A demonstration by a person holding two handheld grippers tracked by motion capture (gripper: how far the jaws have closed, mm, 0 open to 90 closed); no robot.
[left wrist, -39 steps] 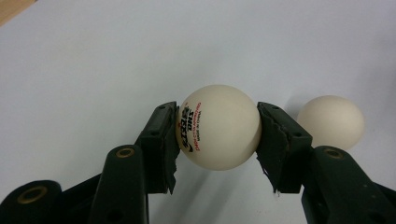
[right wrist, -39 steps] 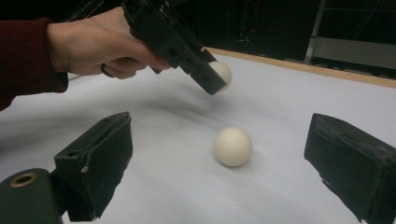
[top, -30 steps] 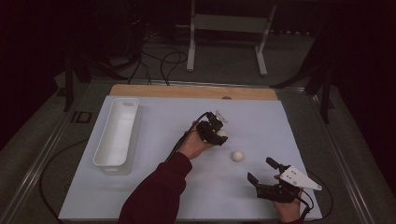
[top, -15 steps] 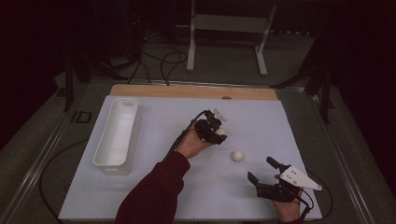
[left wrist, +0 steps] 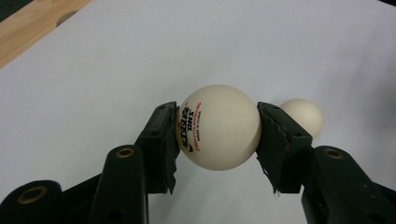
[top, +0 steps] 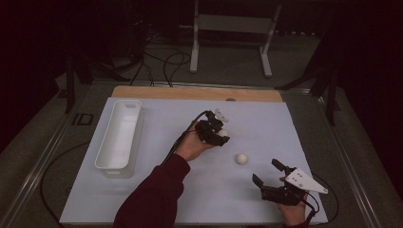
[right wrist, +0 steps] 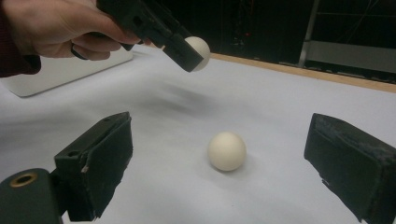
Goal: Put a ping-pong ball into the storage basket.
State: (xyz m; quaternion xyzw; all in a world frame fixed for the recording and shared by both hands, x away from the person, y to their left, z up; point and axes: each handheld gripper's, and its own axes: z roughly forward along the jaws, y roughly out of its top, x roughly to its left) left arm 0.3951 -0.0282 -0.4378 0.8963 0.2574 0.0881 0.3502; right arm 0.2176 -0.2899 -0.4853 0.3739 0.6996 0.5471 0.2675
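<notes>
So the left gripper [left wrist: 217,128] is clamped on a cream ping-pong ball [left wrist: 218,127], one pad on each side, and the ball is lifted off the white sheet [top: 161,194] around the middle of the table, a bit toward the far side. A ball has no long axis to speak of, but the printed side faces the left pad in the left gripper view: the print runs sideways there, with a dark logo I read as DHS and a red line that looks like "MADE IN CHINA", the smaller bits too tiny to make out. A second ping-pong ball [top: 242,158] sits on the sheet just to the right of and nearer than the held one, untouched. The right gripper [top: 269,175] rests at the near right corner with its jaws wide apart, and in the right gripper view that loose ball lies between them but farther out, touching neither. A long white bin [top: 117,137] lies along the left side, well apart from both balls, with bare sheet in between. A wooden edge [top: 190,93] runs along the far side.
</notes>
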